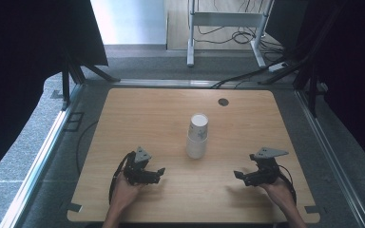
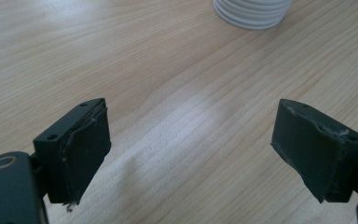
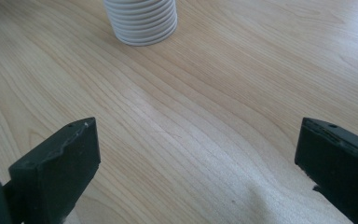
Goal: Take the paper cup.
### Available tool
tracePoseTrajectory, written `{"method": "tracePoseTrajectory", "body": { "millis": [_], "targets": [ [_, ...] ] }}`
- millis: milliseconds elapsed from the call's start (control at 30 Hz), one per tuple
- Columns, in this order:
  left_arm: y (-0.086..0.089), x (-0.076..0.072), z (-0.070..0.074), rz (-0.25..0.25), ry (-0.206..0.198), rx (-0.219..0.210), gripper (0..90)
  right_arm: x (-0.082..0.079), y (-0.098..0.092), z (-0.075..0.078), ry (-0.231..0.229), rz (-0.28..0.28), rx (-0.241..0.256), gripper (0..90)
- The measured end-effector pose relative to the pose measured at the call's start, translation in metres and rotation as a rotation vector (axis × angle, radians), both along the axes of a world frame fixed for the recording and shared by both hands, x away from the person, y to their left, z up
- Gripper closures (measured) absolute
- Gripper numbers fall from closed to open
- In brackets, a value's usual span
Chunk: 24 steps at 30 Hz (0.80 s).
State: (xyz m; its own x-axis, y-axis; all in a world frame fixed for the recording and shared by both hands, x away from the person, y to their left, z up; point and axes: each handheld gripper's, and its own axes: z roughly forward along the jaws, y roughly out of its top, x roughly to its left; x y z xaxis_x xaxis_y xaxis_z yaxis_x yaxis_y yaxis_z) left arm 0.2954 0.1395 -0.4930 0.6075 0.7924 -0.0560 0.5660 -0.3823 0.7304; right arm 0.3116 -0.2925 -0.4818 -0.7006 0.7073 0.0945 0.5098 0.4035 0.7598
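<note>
A stack of white paper cups (image 1: 196,136) stands upside down near the middle of the wooden table (image 1: 147,114). Its ribbed lower rims appear at the top of the left gripper view (image 2: 253,13) and of the right gripper view (image 3: 142,21). My left gripper (image 1: 160,173) rests low over the table to the stack's front left, open, with bare wood between its jaws (image 2: 191,149). To the stack's front right my right gripper (image 1: 237,175) is also open and holds nothing (image 3: 196,163). Both point inward toward the stack, well short of it.
A small dark round hole (image 1: 223,101) sits in the table near its far edge. Metal rails (image 1: 47,142) run along both sides of the table. Beyond it stand a white desk frame (image 1: 228,21) and loose cables (image 1: 247,76) on the grey carpet.
</note>
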Motion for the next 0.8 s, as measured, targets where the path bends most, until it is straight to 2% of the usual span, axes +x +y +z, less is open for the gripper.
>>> {"method": "tracePoseTrajectory", "body": {
  "millis": [267,533,800],
  "targets": [
    [-0.001,0.007,0.006,-0.022,-0.002,-0.047,11.5,0.005,0.003,0.008,0.009,0.01,0.015,0.0],
    [-0.009,0.016,0.009,-0.054,-0.005,-0.019,11.4,0.009,0.011,0.015,0.01,0.034,0.026,0.0],
    [-0.019,0.023,0.016,-0.084,-0.012,-0.044,11.5,0.014,0.02,0.022,-0.004,0.057,0.022,0.0]
  ]
}}
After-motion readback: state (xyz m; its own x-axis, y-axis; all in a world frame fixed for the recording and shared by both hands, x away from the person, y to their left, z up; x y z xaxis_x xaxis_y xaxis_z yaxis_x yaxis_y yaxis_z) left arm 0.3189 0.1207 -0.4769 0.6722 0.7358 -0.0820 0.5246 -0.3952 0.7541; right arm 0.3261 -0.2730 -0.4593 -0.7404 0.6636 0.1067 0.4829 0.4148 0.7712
